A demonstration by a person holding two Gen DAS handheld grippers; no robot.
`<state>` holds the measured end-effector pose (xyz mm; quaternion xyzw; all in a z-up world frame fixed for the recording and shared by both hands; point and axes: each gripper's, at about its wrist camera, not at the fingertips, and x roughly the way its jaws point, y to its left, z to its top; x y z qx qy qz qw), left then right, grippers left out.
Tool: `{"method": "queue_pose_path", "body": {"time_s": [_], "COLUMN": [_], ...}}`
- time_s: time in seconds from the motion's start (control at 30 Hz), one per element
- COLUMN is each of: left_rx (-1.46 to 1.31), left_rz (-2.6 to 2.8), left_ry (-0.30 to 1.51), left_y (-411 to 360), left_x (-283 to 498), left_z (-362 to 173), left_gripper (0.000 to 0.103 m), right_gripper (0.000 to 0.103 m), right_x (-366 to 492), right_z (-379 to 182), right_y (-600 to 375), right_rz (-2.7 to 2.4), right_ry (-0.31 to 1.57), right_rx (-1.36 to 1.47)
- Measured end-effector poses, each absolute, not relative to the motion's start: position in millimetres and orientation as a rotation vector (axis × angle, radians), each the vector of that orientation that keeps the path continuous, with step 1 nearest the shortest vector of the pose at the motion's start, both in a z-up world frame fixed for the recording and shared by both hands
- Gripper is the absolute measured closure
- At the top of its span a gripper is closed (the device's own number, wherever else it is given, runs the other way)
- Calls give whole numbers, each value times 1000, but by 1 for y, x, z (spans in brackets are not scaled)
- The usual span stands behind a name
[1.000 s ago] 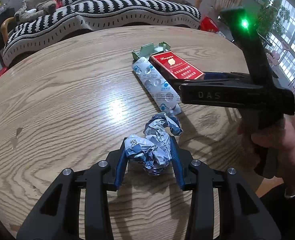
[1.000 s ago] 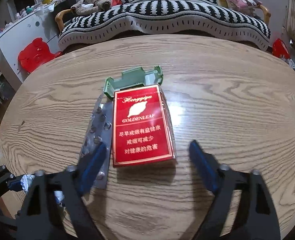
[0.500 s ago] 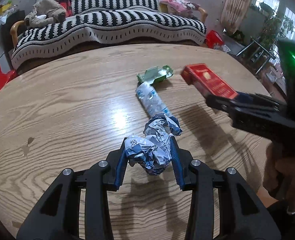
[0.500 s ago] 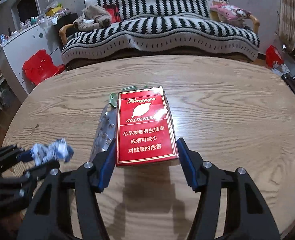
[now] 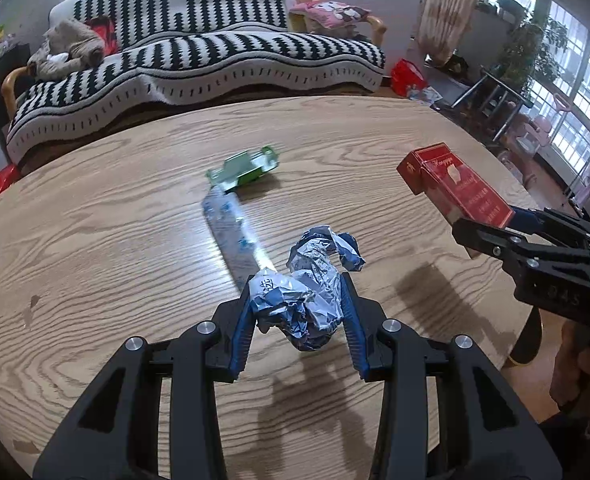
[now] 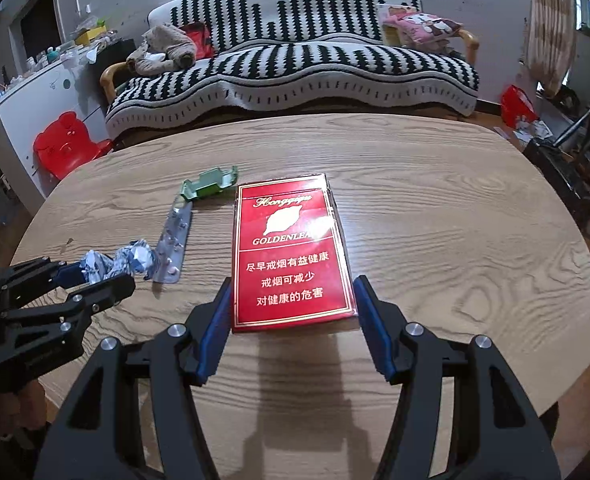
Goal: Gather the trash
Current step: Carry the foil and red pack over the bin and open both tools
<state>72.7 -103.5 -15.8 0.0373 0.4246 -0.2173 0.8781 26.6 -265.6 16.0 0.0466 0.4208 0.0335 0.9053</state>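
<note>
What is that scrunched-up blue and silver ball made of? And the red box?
The crumpled blue-and-silver wrapper looks like thin foil or foil-lined plastic: sharp creases, shiny glints. The flat red cigarette box looks like glossy printed cardboard: crisp straight edges, light reflecting off its face.

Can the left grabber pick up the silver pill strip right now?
Probably not. The left gripper is shut on the crumpled wrapper, so its fingers are full. The pill strip lies just ahead on the table, with nothing covering it.
</note>
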Motion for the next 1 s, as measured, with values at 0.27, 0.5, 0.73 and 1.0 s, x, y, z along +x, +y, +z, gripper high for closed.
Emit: {"method": "queue_pose_path", "body": {"time_s": [0.27, 0.5, 0.73, 1.0], "left_rx": [96, 112, 115, 139], "left_rz": [-519, -590, -713, -890], "left_ry": [865, 839, 834, 853], "left_y": [-151, -208, -280, -380], "left_x": [62, 48, 26, -18], "left_z": [-7, 0, 2, -12], "left_gripper": [64, 64, 64, 64], "right_gripper": [45, 45, 44, 44], "right_x": [-8, -48, -105, -175], "right_z": [32, 41, 43, 33], "right_y": [-311, -368, -445, -534], "right_rz": [3, -96, -234, -412], "right_ry": [835, 808, 786, 783], "right_rx": [130, 160, 239, 355]}}
